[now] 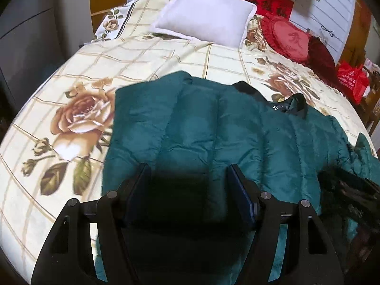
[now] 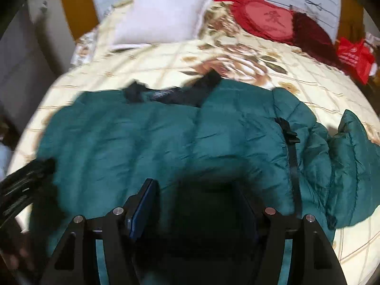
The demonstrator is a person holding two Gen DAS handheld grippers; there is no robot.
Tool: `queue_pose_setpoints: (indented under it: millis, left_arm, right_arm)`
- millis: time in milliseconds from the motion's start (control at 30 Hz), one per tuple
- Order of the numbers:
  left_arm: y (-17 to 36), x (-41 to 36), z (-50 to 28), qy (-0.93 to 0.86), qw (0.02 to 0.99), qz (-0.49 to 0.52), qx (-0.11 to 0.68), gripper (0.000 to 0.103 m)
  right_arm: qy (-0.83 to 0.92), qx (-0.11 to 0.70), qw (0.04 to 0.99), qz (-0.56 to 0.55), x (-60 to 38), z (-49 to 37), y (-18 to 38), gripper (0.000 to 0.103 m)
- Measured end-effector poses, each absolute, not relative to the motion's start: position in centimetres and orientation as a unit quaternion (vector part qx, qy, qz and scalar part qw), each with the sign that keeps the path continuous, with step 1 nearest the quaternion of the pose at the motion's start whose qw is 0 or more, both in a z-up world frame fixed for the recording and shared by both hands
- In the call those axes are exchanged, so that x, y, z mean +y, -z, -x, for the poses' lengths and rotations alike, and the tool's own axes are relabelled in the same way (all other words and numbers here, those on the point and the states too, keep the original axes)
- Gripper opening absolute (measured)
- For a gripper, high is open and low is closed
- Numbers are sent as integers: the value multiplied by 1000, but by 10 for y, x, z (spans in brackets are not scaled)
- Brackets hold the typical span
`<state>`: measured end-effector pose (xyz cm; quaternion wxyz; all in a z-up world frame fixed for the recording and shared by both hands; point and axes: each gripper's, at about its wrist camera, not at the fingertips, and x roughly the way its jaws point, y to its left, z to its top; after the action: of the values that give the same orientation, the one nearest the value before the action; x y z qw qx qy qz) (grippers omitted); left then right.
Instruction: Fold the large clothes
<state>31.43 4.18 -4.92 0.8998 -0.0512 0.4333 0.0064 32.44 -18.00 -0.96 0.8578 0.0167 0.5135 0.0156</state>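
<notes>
Jacket [image 1: 213, 128] is laid flat across bed [image 1: 59, 76], collar far, for folding. Left gripper [image 1: 190, 185] and right gripper [image 2: 201, 199] are held released, jaws spread, above near hem.

Soft daylight, dark shadow under each gripper — right view motion-blurred, fisheye-bent edges, black corners.

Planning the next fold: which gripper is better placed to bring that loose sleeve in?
Probably the right gripper: the loose sleeve lies on its side of the jacket, while the left gripper sits over the opposite half.
</notes>
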Motion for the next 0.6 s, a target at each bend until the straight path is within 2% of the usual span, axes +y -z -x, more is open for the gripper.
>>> queue_pose_setpoints:
  millis: [167,433,600]
  left_arm:
    - [54,30,-318,-12,899,35,436,68]
    - [57,29,-317,-11,901,35,432,68]
    - [59,27,-316,-14,902,27,430,69]
  right_arm:
    - [7,518,855,-11,-191,-340,12,64]
    - [-15,475,880,-10,-198,-293,-30,64]
    - [-7,529,848,-20,-210,-301,11,65]
